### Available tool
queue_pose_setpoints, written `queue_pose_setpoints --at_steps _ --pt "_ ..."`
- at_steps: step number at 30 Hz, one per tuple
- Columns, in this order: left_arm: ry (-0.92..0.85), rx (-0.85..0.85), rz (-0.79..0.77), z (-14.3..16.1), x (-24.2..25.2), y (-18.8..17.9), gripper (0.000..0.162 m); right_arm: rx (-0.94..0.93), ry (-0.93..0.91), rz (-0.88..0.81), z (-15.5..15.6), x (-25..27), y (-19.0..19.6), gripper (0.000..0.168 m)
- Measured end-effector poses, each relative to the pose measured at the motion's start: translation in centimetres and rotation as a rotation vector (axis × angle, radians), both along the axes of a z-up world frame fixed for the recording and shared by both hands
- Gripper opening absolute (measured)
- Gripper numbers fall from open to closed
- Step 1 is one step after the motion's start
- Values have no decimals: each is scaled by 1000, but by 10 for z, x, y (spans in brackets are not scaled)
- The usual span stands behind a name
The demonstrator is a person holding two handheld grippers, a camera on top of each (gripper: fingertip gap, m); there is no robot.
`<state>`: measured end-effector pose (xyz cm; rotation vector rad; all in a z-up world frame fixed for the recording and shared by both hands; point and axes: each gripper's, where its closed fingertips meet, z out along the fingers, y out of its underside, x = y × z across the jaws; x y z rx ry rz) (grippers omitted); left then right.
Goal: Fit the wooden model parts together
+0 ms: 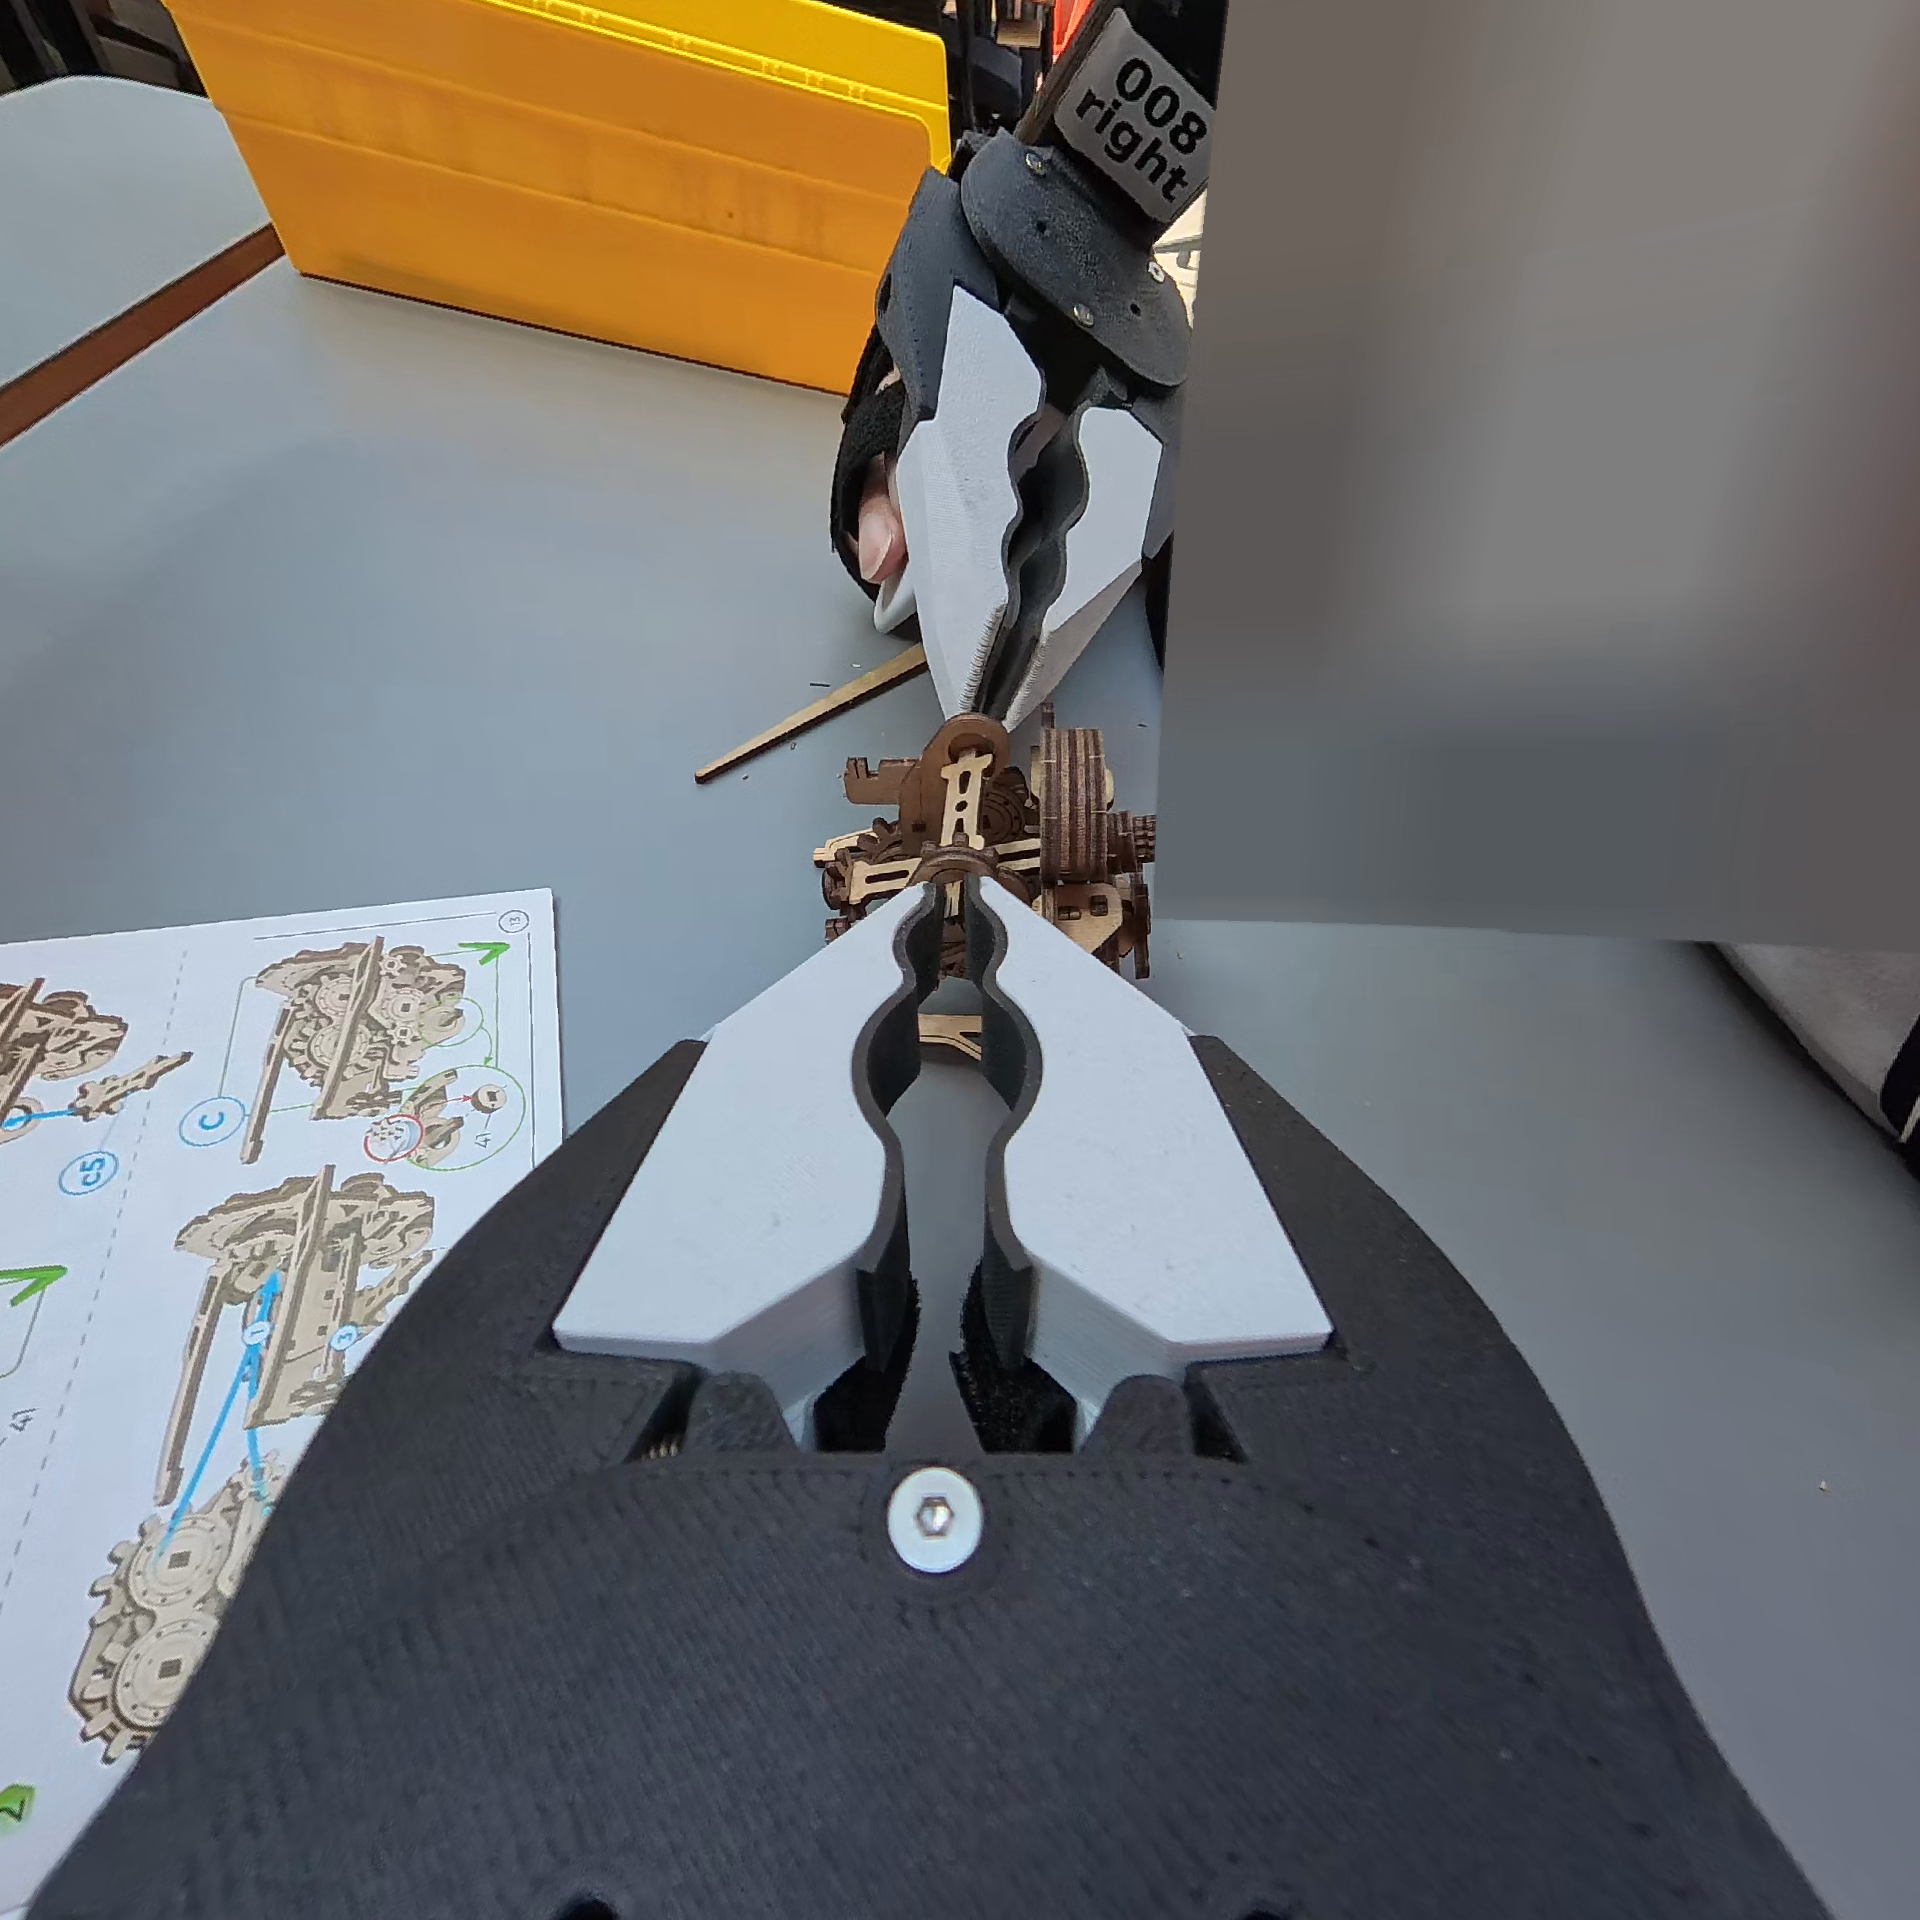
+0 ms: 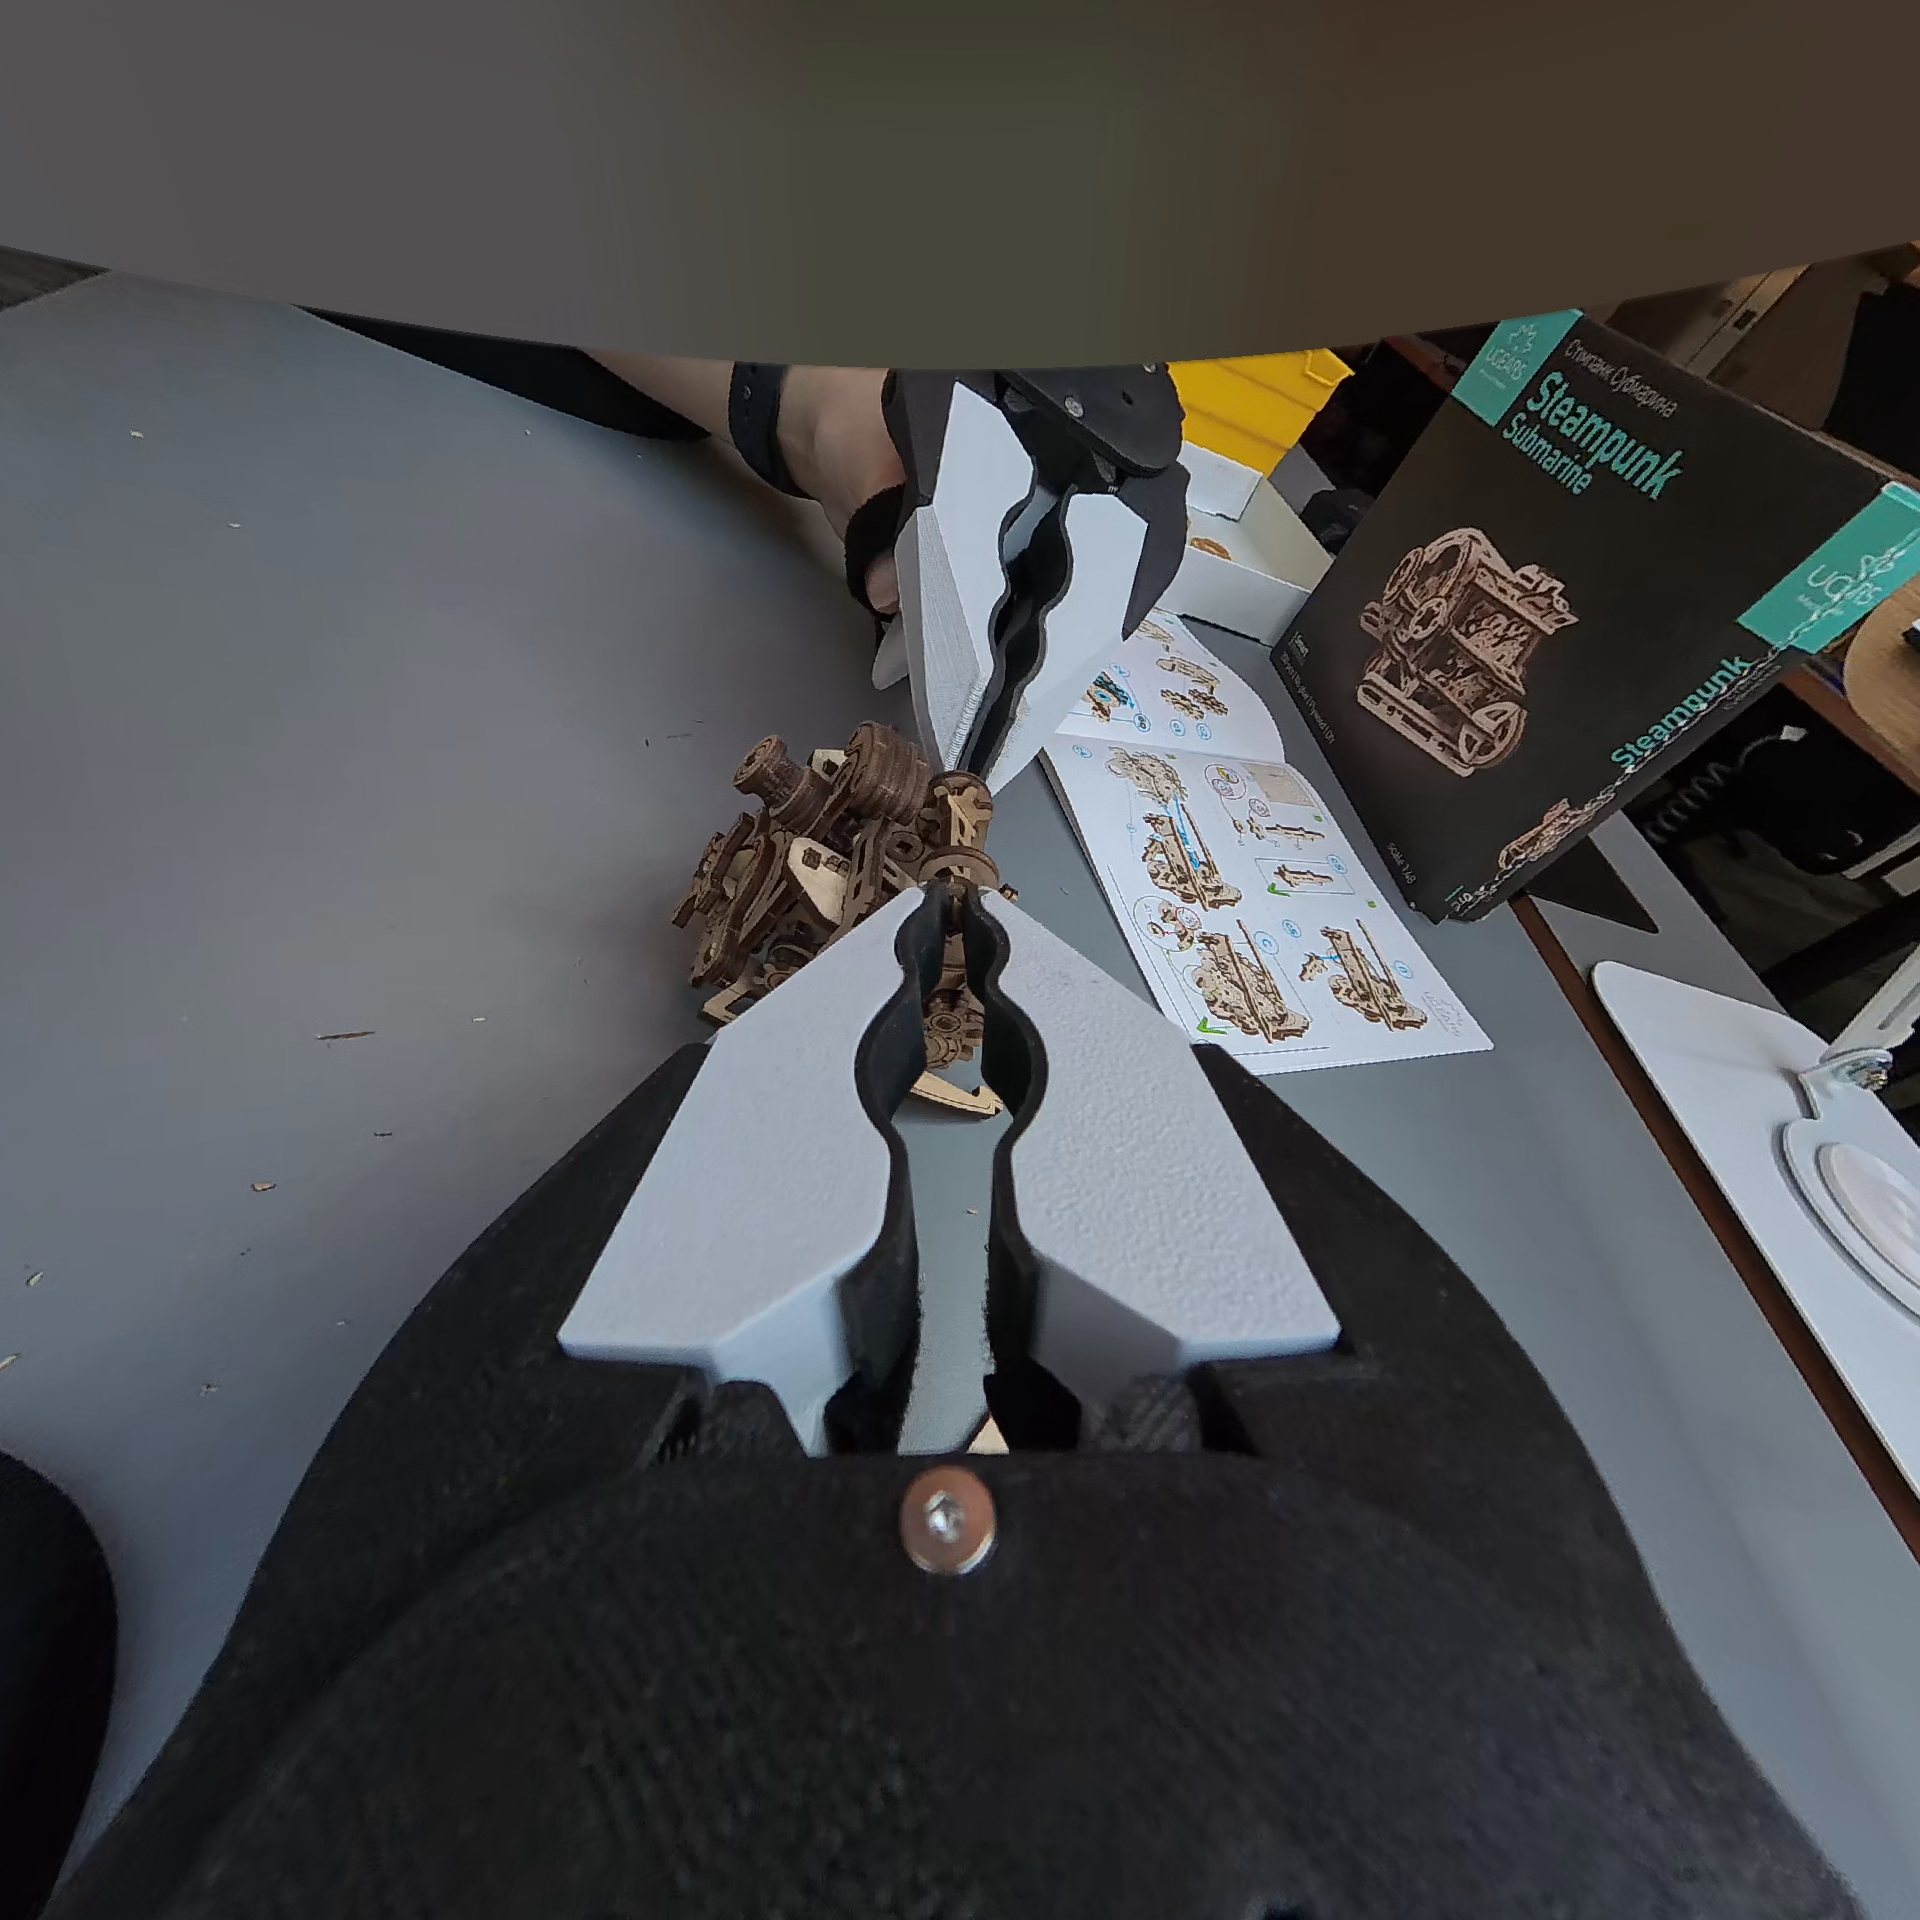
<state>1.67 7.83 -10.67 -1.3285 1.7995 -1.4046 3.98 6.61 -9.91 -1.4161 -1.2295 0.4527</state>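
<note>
A small wooden model [image 1: 1049, 862] of gears and wheels stands on the grey table [image 1: 416, 623]; it also shows in the right wrist view [image 2: 790, 873]. My left gripper [image 1: 951, 891] is shut on a thin dark part at the model's near side. My right gripper [image 1: 985, 717] comes down from above, shut on the round ring at the top of an upright pale lever [image 1: 966, 800]. In the right wrist view my right gripper [image 2: 951, 896] pinches a ring piece [image 2: 956, 864] and the left gripper [image 2: 964, 771] meets the model from the far side.
A yellow bin [image 1: 582, 177] stands at the back. A printed instruction sheet [image 1: 260, 1195] lies left of the model, also in the right wrist view [image 2: 1247, 862]. A thin wooden stick [image 1: 810, 717] lies behind it. A dark product box [image 2: 1558, 623] and a white board [image 2: 1714, 1091] stand at the right. Left and right tips are no more than a few centimetres apart.
</note>
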Motion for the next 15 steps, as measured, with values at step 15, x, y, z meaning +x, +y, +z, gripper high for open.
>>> queue_pose_setpoints --at_steps 15 --pt "18 -29 -9 -1 0 0 1 181 -122 -13 1 0 -2 2"
